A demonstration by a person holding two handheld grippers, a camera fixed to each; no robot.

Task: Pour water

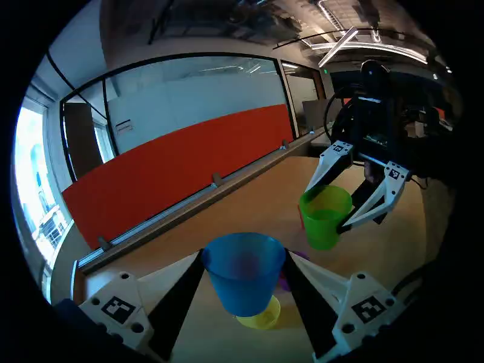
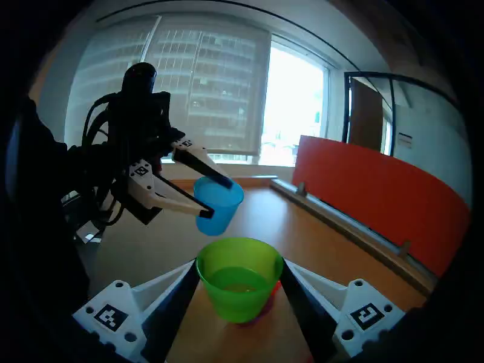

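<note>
Blue cup (image 1: 244, 273), green cup (image 2: 239, 277), orange panel (image 1: 181, 162)

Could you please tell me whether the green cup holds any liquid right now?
Partly full: the right gripper view shows liquid pooled low inside the green cup, well below its rim.

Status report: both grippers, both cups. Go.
Left gripper shut on blue cup, held off table. Right gripper shut on green cup, liquid inside. Cups apart. Yellow cup under blue cup.
</note>
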